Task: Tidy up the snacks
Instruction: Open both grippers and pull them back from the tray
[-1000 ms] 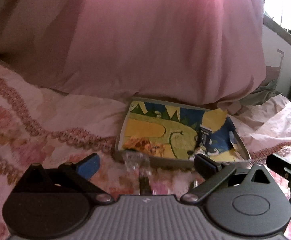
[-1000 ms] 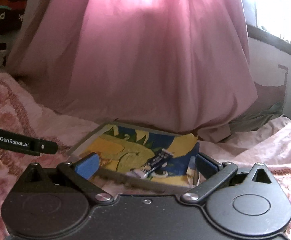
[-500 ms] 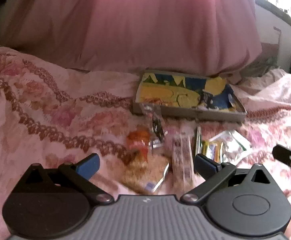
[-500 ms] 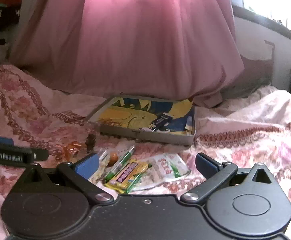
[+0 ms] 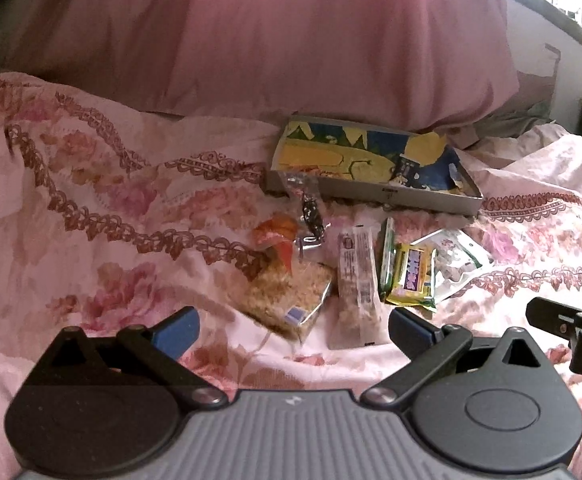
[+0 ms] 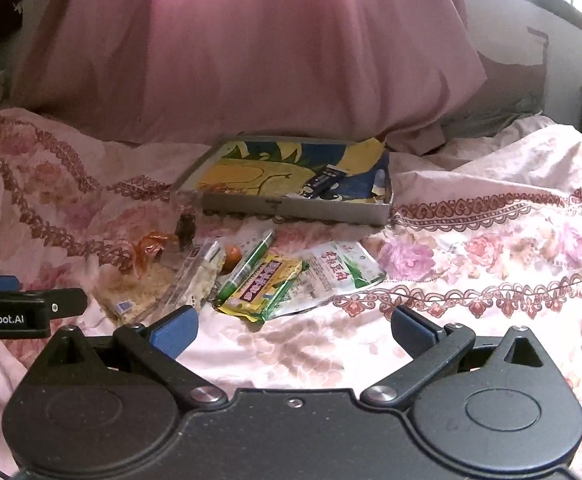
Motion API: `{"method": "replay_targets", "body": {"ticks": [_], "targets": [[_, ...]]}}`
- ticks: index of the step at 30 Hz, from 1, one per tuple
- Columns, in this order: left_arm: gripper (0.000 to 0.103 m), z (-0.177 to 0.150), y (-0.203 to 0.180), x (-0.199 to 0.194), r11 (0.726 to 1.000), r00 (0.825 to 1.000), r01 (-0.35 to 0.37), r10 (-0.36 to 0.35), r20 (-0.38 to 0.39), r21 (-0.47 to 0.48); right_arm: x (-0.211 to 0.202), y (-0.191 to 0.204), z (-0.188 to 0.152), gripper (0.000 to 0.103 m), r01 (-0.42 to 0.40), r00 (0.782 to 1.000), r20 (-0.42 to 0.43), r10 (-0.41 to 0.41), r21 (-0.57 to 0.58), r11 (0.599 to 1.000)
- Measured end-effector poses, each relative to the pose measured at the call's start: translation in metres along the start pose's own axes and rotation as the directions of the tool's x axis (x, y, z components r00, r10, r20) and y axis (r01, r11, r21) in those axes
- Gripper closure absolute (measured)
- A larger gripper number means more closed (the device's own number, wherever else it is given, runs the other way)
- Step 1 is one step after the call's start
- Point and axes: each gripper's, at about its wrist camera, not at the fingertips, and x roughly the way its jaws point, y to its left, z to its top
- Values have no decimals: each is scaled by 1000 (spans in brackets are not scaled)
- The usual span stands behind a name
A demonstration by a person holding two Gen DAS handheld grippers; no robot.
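Step in hand: approach to the first pick; no snack is gripped yet.
Left claw (image 5: 291, 326): jaws spread wide, empty, hovering above the bedspread (image 5: 103, 216) just short of the snack pile.
Right claw (image 6: 293, 326): jaws spread wide, empty, near the yellow packet (image 6: 265, 286).
Snacks: a loose cluster lies on the bed in front of the tray (image 5: 371, 194); the crumbly bar (image 5: 287, 300) and the long clear-wrapped bar (image 5: 357, 270) lie nearest the left claw, the white-green pouch (image 6: 333, 274) on the right side.
Tray: shallow box with a printed liner, behind the pile; one dark small packet (image 6: 325, 180) already lies inside.
Recommended grasp: take the nearest item on each side, close across the narrow width.
Caution: wrappers overlap; a low approach may drag neighbours, and soft bedding gives under pressure.
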Motion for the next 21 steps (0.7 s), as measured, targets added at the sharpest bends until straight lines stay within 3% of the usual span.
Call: {"method": "replay_targets", "body": {"ticks": [16,21], "targets": [[0,3,-1,3,1000,1000,10,-10,2,-3,6,6,2,1,-28,1000,-8,28,-41,999],[0,4,-2,6,1000,1000,-26,26,6,-10,12,11,2,1,-36,999,-31,34,-63,997]]}}
